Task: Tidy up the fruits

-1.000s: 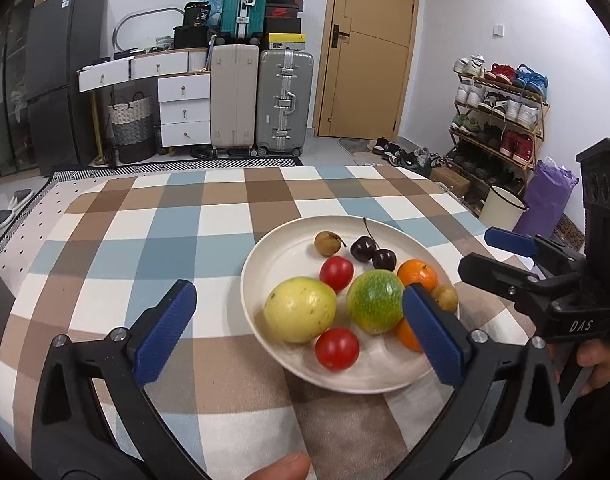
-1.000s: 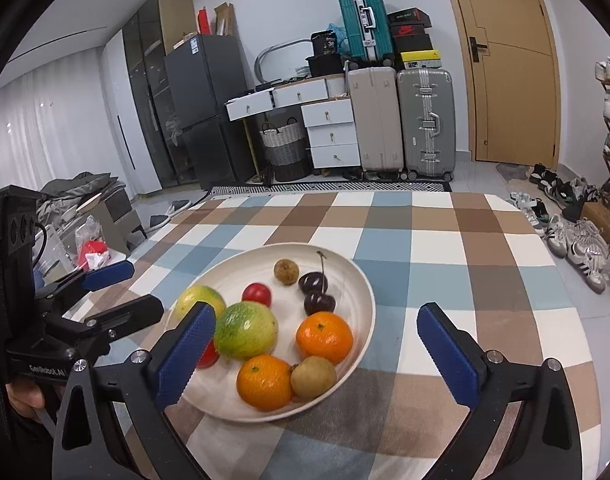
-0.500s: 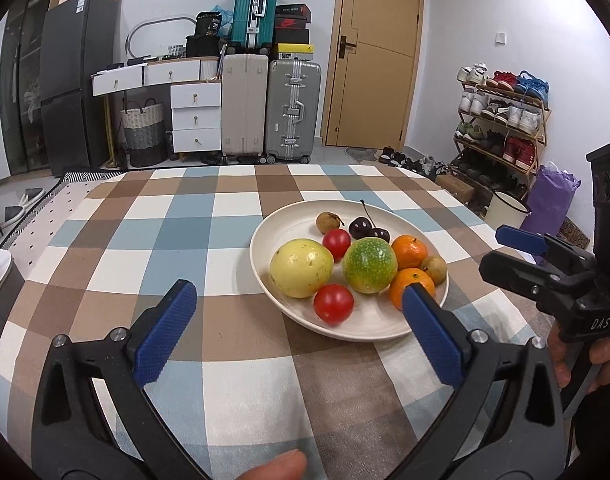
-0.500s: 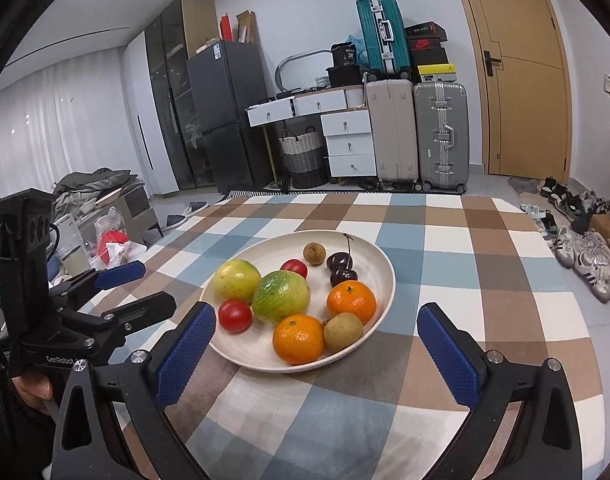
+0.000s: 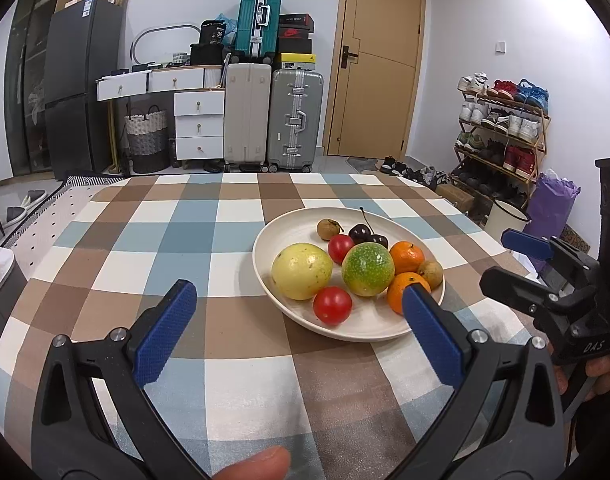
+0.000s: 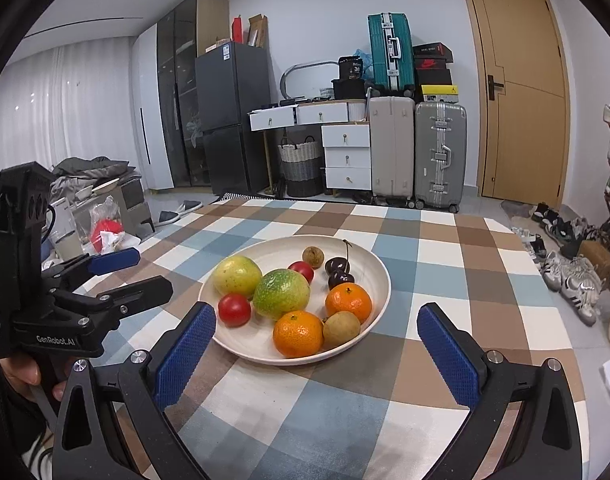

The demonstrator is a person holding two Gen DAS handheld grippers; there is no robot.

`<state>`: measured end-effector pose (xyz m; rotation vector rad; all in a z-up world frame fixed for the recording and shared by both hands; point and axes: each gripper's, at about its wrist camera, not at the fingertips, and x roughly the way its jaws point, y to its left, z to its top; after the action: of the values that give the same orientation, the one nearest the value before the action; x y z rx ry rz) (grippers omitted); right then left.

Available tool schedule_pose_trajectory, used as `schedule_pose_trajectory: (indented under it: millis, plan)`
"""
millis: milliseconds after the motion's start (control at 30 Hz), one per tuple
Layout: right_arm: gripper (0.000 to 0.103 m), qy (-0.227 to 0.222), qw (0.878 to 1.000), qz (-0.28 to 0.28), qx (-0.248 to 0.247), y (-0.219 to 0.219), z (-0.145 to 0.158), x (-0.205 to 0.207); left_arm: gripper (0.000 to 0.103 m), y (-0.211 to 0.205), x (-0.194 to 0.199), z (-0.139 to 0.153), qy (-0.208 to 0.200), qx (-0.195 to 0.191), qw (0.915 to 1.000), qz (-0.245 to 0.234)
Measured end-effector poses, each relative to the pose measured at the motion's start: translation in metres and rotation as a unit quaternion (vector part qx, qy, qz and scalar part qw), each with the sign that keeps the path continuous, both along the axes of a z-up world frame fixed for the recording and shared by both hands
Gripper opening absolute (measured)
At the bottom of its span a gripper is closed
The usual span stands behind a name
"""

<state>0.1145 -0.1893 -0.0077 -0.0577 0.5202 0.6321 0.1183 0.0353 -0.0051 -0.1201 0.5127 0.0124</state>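
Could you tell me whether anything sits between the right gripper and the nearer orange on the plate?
Nothing visible blocks it. The right gripper is open above the checked tablecloth, and only the plate rim lies before the nearer orange. A small brown fruit touches the orange's right side, crowding a grasp.

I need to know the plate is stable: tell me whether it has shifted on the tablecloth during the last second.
No. The plate sits on the same checks of the tablecloth; only the cameras have drawn back and levelled.
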Motion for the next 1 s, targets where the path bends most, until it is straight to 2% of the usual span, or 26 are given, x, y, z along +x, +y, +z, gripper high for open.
schedule_pose_trajectory:
  millis: [1000]
  plan:
    - [0.103, -0.003, 1.0, 0.002, -0.003, 0.0023, -0.0004, -0.0003, 0.103, 0.0005, 0.0034, -0.0009, 0.005, 0.001, 1.0, -0.001]
